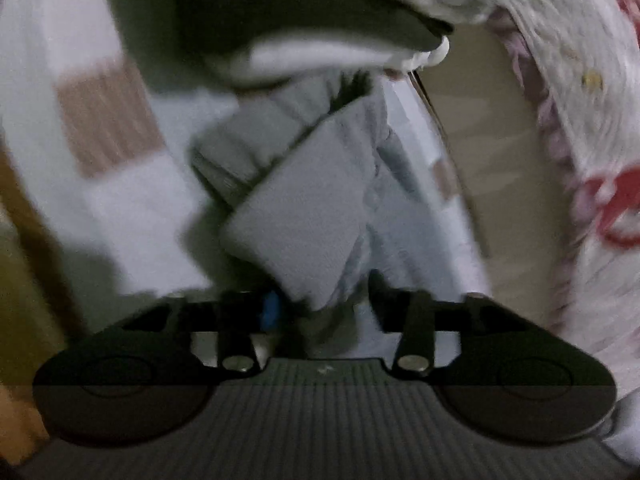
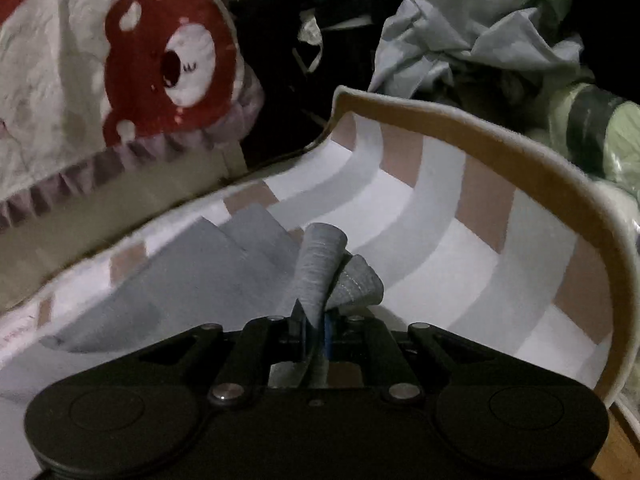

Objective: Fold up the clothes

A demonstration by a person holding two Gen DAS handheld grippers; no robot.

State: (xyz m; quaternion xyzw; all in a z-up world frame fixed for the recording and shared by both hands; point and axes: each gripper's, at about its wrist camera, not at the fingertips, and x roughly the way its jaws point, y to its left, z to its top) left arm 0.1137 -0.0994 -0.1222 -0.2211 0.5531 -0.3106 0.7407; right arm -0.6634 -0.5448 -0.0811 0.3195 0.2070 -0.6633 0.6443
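Note:
A grey garment [image 1: 304, 208] lies folded on the checked white, grey and tan cover [image 1: 120, 128], blurred in the left wrist view. One corner of it hangs between the fingers of my left gripper [image 1: 326, 300], which stand apart; the pads do not squeeze it. In the right wrist view my right gripper [image 2: 316, 320] is shut on a bunched edge of the same grey garment [image 2: 320, 264], lifted off the cover [image 2: 440, 208]. The remainder of the garment spreads flat to the left [image 2: 240, 248].
A white quilt with a red bear print [image 2: 160, 60] lies at the left, also seen at the right as the quilt [image 1: 580, 120]. A crumpled pale blue pile of clothes [image 2: 472, 40] sits behind the cover's brown raised edge [image 2: 500, 128]. A dark and white garment [image 1: 300, 20] hangs overhead.

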